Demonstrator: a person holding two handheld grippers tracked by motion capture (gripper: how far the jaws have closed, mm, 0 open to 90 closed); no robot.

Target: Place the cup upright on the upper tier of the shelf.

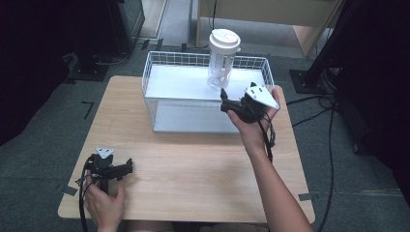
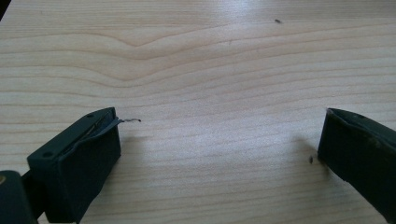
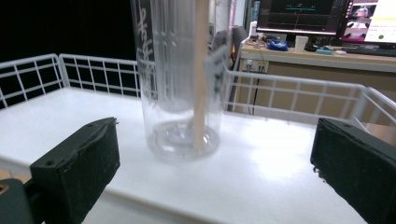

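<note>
Though white print marks the clear cup (image 3: 180, 79), none is readable — both the left gripper (image 2: 219, 140) and right gripper (image 3: 215, 163) gape, holding nothing.

Left hand (image 1: 104, 203) low and drawn back, wrapped around the left gripper (image 1: 126, 166), jaws spread wide with nothing between the fingertips. Right forearm (image 1: 275, 188) stretched forward, right hand (image 1: 249, 123) gripping the right gripper (image 1: 224, 96), jaws likewise wide apart, nothing touching either pad (image 3: 77, 172).
</note>
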